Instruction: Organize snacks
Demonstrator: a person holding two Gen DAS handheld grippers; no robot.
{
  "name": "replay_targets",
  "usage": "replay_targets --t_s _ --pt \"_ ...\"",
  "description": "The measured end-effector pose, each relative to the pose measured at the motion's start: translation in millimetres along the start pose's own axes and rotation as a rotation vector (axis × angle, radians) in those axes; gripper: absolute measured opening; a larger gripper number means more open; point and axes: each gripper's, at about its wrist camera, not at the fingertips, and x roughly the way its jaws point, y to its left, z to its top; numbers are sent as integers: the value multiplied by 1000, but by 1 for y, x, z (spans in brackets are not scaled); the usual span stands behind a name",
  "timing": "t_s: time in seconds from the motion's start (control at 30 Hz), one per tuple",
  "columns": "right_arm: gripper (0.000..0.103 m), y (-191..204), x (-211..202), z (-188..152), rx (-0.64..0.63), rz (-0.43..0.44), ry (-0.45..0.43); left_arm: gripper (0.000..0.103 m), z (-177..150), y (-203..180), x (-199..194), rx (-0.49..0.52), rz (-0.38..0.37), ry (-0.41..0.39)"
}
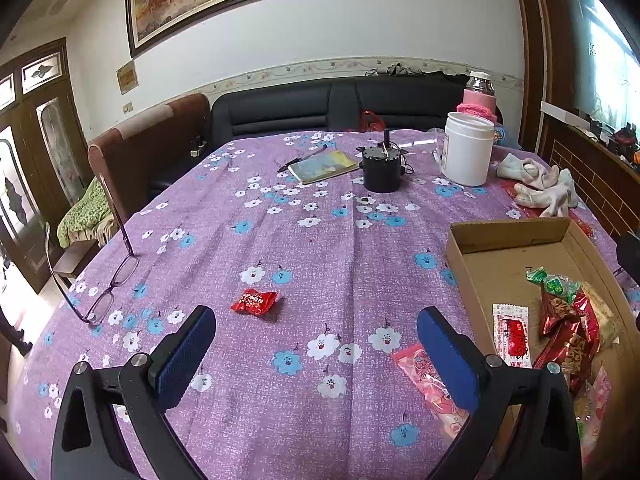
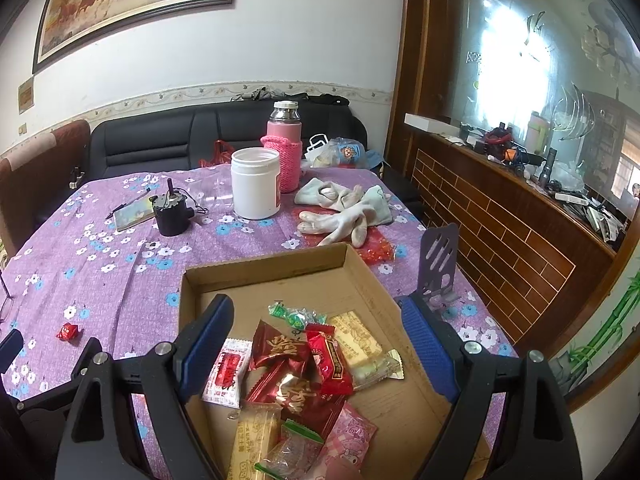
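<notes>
A shallow cardboard box on the purple flowered tablecloth holds several wrapped snacks. My right gripper hangs open above the box with nothing between its blue pads. My left gripper is open over the cloth, empty. A red wrapped candy lies on the cloth just ahead of the left finger. A pink snack packet lies on the cloth beside the box, partly behind the right finger of the left gripper.
Eyeglasses lie at the table's left edge. Farther back stand a black motor, a notebook with a pen, a white jar, a pink flask and white gloves. A purple metal stand sits right of the box.
</notes>
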Motion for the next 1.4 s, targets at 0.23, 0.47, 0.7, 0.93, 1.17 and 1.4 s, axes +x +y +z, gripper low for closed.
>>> replay_targets --t_s 0.23,0.47,0.7,0.93,1.17,1.4 --pt "85 0 0 0 -1 -1 0 102 0 -1 -1 4 -3 -1" --pt "85 0 0 0 -1 0 2 102 0 -2 -1 5 0 -1" --pt "85 0 0 0 -2 -3 2 102 -1 -3 -2 12 3 -9" --pt "85 0 0 -1 0 -5 2 102 -1 -5 -3 23 -9 -9" --pt "85 0 -1 0 -1 -5 2 102 -2 -8 -6 37 -13 -19" --pt "85 0 -1 0 -2 -4 2 102 -3 -9 -8 41 -24 -26"
